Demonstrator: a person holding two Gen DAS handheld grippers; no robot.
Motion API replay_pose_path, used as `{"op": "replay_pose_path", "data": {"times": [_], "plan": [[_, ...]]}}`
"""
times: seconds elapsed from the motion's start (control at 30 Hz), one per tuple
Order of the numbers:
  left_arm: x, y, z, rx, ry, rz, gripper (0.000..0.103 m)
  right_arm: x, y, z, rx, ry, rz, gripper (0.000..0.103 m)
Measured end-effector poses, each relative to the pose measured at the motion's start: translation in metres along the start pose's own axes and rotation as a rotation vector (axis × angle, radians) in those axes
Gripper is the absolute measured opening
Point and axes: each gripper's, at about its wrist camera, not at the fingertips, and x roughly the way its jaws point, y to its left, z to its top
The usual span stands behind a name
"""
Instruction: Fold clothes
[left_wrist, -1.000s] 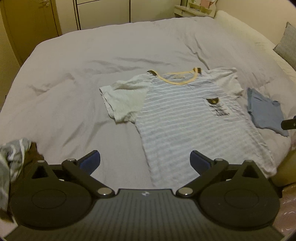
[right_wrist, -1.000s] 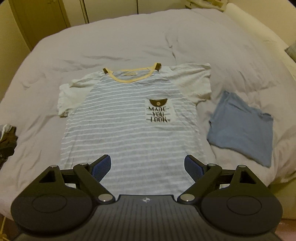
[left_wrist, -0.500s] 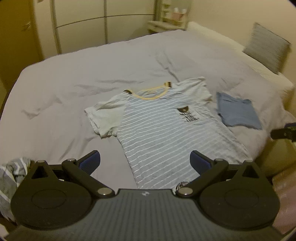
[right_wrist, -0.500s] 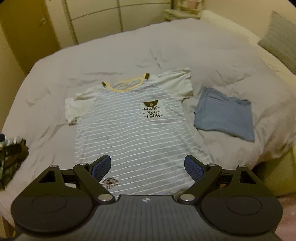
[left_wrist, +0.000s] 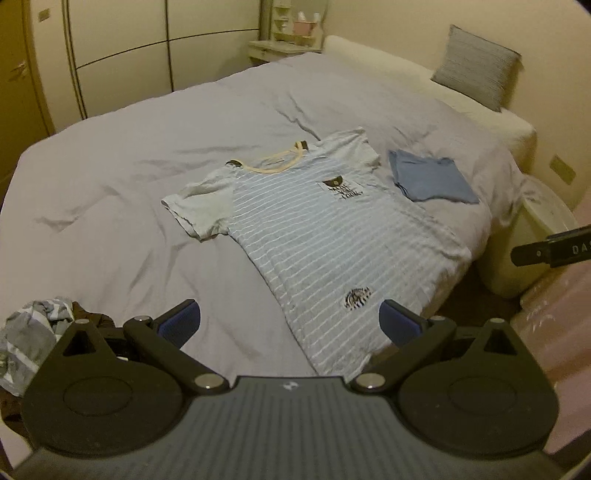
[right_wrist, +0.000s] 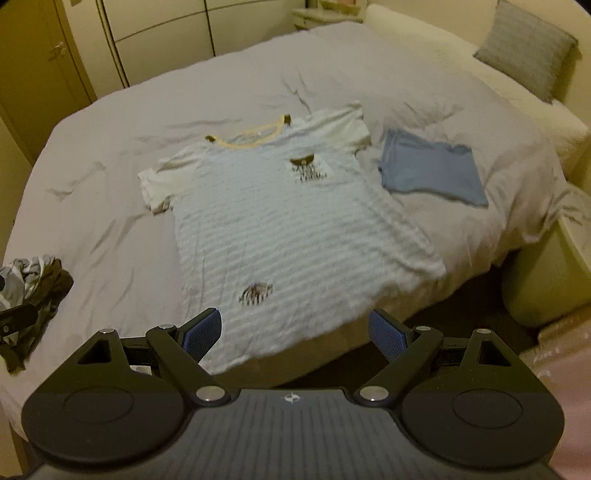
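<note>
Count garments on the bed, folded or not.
3, possibly more. Pale blue-and-white striped T-shirt spread flat mid-bed; folded plain blue garment beside its pocket-side sleeve; crumpled grey-and-brown clothes heap at the bed's near left edge, which may hide several pieces.

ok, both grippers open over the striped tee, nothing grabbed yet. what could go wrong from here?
1. The striped tee lies with its hem at the edge of the bed; a pull toward the person could slide it off.
2. The folded blue garment sits close beside the tee's sleeve; a sideways fold may catch or disturb it.
3. The tee's other sleeve looks creased; folding without smoothing could lock in wrinkles.
The left gripper and right gripper hold nothing.
</note>
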Motion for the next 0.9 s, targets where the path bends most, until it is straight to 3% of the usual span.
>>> {"op": "replay_pose_path", "data": {"times": [0.4, 0.9], "plan": [[-0.011, -0.008, 0.0, 0.026, -0.042, -0.048, 0.102, -0.014, 0.024, -0.021, -0.037, 0.019, -0.021, 0.088], [-0.002, 0.006, -0.004, 0.007, -0.014, -0.039, 0.102, 0.005, 0.037, -0.025, -0.041, 0.061, -0.024, 0.088]]}}
